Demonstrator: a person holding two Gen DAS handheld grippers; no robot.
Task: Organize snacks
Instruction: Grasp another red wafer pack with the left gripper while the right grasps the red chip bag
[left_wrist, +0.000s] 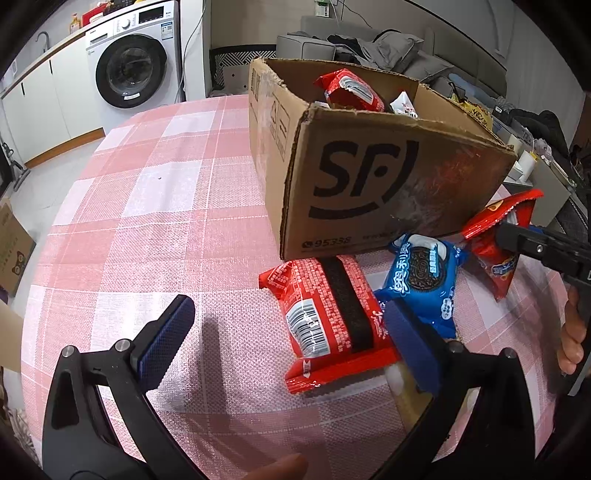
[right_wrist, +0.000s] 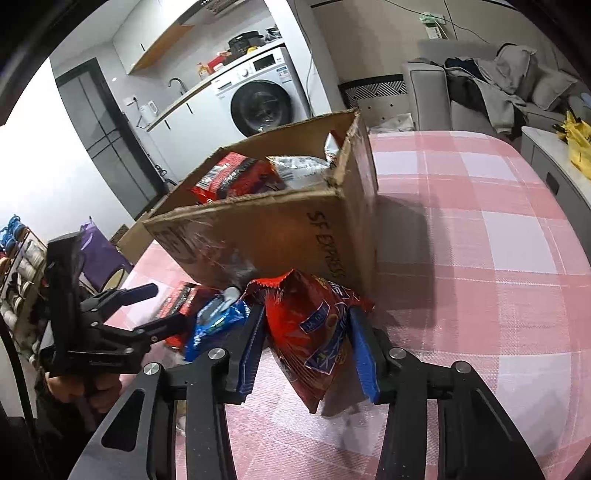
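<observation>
Left wrist view: left gripper (left_wrist: 288, 339) jaws wide apart, holding nothing, low over the pink-and-white checked tablecloth (left_wrist: 155, 206). A red rectangular snack packet with a barcode (left_wrist: 325, 317) lies flat between its blue pads, nearer the right one. Blue Oreo cookie packet (left_wrist: 424, 273) lies just beside it, against the foot of the brown cardboard SF box (left_wrist: 369, 177), which holds a red wrapped snack (left_wrist: 351, 90) and a white packet (left_wrist: 404, 105). Right gripper (left_wrist: 517, 240) enters at the right edge on a red crinkled snack bag (left_wrist: 495, 236). Right wrist view: right gripper (right_wrist: 308, 343) clamped on the red bag (right_wrist: 314, 332), lifted and tilted just beside the box (right_wrist: 280, 229); left gripper (right_wrist: 162, 306) at left, spread.
</observation>
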